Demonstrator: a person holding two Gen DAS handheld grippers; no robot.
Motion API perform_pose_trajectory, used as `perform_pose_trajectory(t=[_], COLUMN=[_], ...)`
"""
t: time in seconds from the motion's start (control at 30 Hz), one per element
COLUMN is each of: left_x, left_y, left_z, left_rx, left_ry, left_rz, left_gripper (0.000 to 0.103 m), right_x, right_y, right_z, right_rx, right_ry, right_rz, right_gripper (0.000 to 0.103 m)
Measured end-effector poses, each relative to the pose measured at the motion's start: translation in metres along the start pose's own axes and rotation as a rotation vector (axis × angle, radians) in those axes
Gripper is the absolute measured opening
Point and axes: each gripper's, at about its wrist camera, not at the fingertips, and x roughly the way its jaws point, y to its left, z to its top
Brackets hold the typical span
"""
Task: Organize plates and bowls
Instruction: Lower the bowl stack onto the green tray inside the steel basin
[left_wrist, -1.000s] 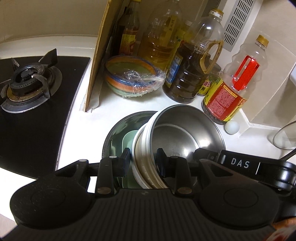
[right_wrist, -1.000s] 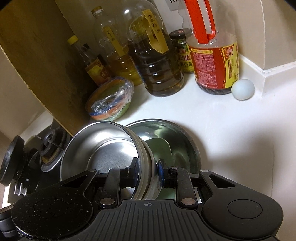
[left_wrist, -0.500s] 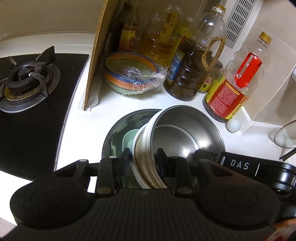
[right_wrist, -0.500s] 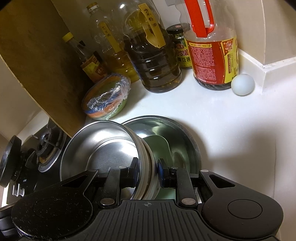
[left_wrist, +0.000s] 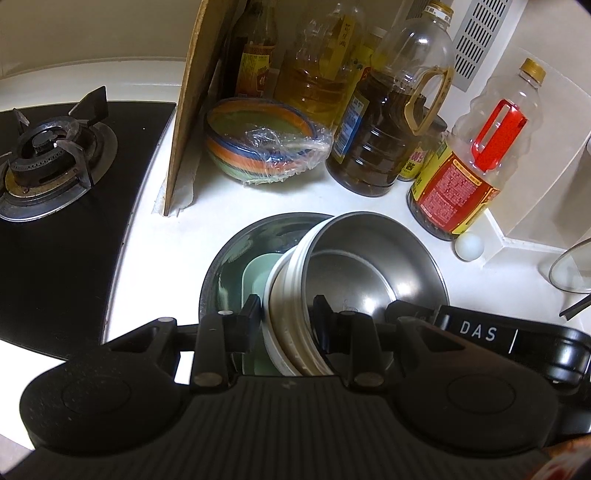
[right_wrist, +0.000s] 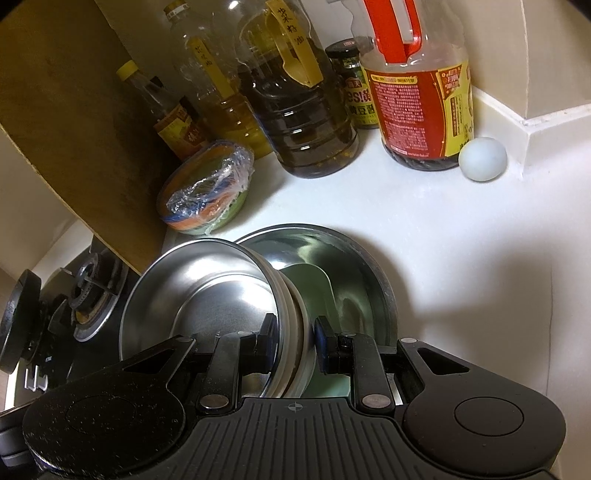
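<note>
bowl stack: steel bowl (left_wrist: 373, 266) nested with white-rimmed dishes under it, tilted, held over the wide steel basin, its lower edge seems to sit inside the basin
steel basin: round basin (left_wrist: 236, 254) on the white counter (left_wrist: 166, 266), just in front of the bottles
green plate: pale green plate (right_wrist: 314, 284) lying inside the basin, partly under the tilted stack
left gripper: left gripper (left_wrist: 286, 317) pinching the stack's rim, 1 finger outside, 1 inside the bowl
right gripper: right gripper (right_wrist: 295, 332) clamped on the opposite rim of the same stack, pads pressing both sides
striped bowl: colourful bowl (left_wrist: 258, 147) under cling film, behind the basin, beside the wooden board (left_wrist: 195, 92)
bottles: 2 large oil bottles (right_wrist: 299, 110), red-handled bottle (left_wrist: 476, 162) near the wall corner
egg: pale egg (right_wrist: 482, 158) touching the red-handled bottle's base
stove: gas burner (left_wrist: 44, 155) on black hob, well left of the basin
</note>
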Motion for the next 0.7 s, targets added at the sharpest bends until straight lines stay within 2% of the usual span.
perform_pose_trajectory(t=[0.7], left_x=[0.0051], left_y=[0.0079], left_z=[0.0009], left_rx=[-0.037], left_ry=[0.010], left_rz=[-0.013], left_gripper=[0.025], right_x=[0.0036], right_y=[-0.0031], right_z=[0.0020], right_rx=[0.005], right_ry=[0.013], right_rz=[0.023], right_gripper=[0.022])
